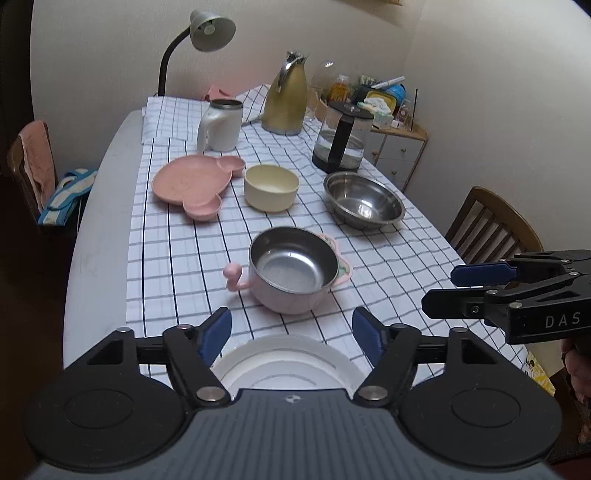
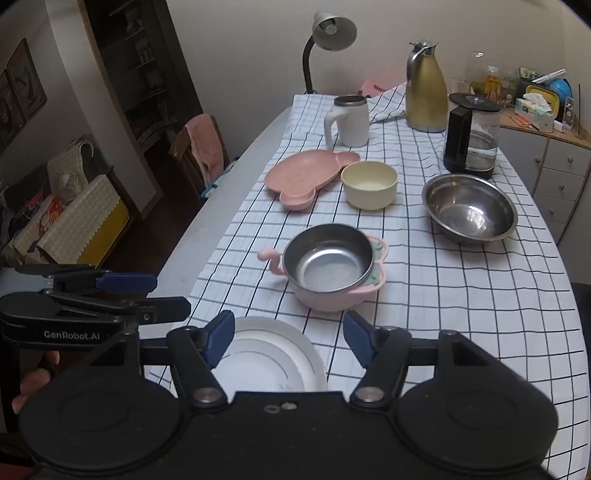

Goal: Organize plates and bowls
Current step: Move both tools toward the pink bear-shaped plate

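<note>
A white plate [image 1: 284, 363] [image 2: 266, 356] lies at the table's near edge. Beyond it stands a pink bowl with a steel liner and a pink handle [image 1: 291, 269] [image 2: 327, 266], partly on a small pink and green plate [image 1: 341, 264] [image 2: 376, 258]. Further back are a pink bear-shaped plate [image 1: 188, 182] [image 2: 306, 173], a cream bowl [image 1: 271, 186] [image 2: 369, 184] and a steel bowl [image 1: 364, 199] [image 2: 469, 206]. My left gripper [image 1: 291, 332] is open and empty above the white plate. My right gripper [image 2: 288, 332] is open and empty to its right.
A white mug [image 1: 219, 125], a gold thermos jug [image 1: 286, 96], a glass kettle [image 1: 341, 138] and a desk lamp [image 1: 207, 33] stand at the back of the checked tablecloth [image 1: 388, 266]. Wooden chairs [image 1: 491, 225] flank the table. A cluttered cabinet [image 2: 550, 147] is at the back right.
</note>
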`<state>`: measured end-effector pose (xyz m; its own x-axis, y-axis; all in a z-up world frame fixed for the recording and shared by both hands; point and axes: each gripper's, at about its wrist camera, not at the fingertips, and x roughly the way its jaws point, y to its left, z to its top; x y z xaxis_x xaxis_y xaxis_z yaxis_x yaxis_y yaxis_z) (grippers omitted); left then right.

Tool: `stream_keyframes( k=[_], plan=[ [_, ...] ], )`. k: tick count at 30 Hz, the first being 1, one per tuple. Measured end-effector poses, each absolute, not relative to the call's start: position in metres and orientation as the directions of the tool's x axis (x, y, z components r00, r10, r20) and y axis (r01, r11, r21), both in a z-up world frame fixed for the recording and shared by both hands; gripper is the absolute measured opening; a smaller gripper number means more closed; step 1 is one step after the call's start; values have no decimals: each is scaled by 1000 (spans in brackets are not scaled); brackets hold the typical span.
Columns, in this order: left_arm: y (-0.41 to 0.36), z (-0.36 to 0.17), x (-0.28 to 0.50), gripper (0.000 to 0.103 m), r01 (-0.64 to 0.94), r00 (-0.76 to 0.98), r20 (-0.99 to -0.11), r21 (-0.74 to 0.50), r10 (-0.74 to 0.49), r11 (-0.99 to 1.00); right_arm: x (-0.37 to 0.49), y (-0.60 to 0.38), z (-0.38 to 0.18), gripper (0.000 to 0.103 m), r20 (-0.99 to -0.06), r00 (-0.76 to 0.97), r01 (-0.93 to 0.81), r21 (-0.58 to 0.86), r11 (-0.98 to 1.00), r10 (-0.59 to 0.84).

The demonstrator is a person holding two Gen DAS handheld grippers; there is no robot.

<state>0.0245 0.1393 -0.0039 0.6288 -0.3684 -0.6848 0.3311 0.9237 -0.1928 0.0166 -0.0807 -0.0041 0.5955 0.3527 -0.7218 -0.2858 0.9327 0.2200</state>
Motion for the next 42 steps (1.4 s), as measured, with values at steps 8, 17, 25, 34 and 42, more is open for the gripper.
stream_keyframes(
  k=[8,17,25,34,42],
  plan=[
    [107,11,44,78,344,671,-645,-164,-365,924,32,-105,9,90,-684,650,-278,193,941,332],
    [77,13,89,79,267,707,-640,-152,-301,952,74,-138,17,103,-647,683,-308,165,937,339],
    [83,7,166,79,113,722,-676,-97,-149,989,148,-147,16,103,-649,670,-364,137,921,361],
    [127,4,254,79,32,721,-689,-78,-77,996,229,-119,-1,100,-701,605,-386,156,909,377],
    [174,-28,338,79,66,691,-713,-94,-114,993,288,-63,-30,91,-752,569,-317,174,932,333]
  ],
)
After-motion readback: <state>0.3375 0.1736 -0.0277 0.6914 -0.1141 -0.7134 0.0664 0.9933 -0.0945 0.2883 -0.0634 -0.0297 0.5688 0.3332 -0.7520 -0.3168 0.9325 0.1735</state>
